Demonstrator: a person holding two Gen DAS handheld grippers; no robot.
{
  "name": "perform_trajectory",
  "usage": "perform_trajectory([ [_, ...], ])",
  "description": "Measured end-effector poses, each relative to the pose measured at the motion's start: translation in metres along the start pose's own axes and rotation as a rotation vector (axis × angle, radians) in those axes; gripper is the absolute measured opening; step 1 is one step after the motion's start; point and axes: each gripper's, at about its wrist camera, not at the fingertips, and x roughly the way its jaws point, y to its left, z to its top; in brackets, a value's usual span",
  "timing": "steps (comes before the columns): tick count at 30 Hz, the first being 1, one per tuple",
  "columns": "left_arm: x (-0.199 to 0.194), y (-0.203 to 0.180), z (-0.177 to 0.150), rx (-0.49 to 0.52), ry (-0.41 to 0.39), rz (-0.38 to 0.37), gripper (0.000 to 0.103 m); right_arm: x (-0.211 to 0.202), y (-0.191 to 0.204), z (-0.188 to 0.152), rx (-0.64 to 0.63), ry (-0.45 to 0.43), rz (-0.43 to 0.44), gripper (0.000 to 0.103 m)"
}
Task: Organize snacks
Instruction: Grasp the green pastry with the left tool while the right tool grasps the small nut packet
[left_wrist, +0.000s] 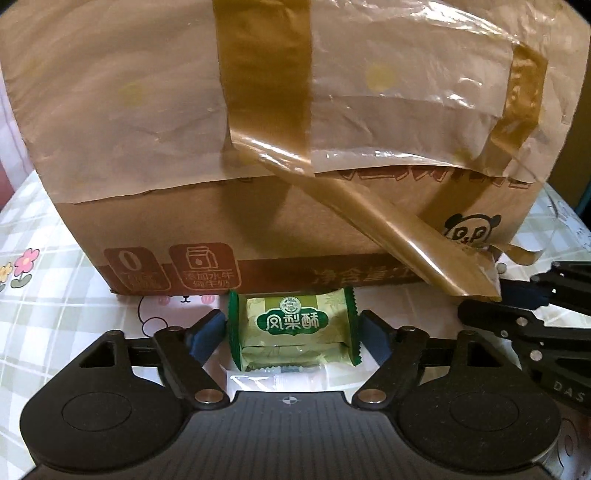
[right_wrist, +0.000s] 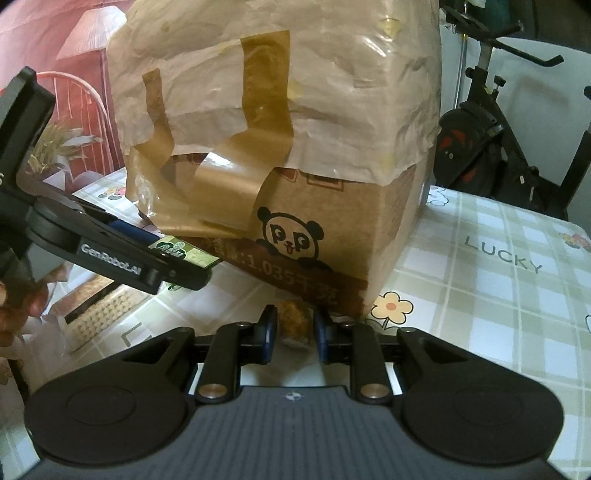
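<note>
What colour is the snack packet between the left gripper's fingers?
Green packet, darker green crimped ends; clearest in the left wrist view.

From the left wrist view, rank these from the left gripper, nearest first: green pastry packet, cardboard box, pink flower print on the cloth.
Nearest to the left gripper:
1. Green pastry packet, between its fingers.
2. Cardboard box, straight ahead, right behind the packet.
3. Pink flower print, far out at the left edge on the tablecloth.

Left gripper (left_wrist: 293, 328) spread wide; right gripper (right_wrist: 294, 332) clamped, angled down.
</note>
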Motion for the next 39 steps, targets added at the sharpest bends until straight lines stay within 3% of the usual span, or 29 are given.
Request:
perform_trajectory([
  [5,0.002,-0.002,-0.002,-0.019,-0.007,0.009,0.084,0.001,0.0,0.0,-0.001,0.004,0.004,0.023],
  [6,0.001,-0.004,-0.002,-0.019,-0.011,0.009,0.082,0.001,0.0,0.0,0.001,0.004,0.005,0.023],
  [8,-0.004,-0.003,-0.006,-0.02,-0.028,0.007,0.068,0.001,-0.001,0.0,0.003,0.003,0.007,0.023],
  [13,-0.017,0.003,-0.014,-0.037,-0.044,-0.02,0.057,0.002,-0.001,0.001,0.005,0.004,0.006,0.023],
  [39,-0.073,0.044,-0.027,-0.135,-0.138,-0.02,0.057,0.001,0.0,0.0,0.018,0.002,-0.018,0.023],
])
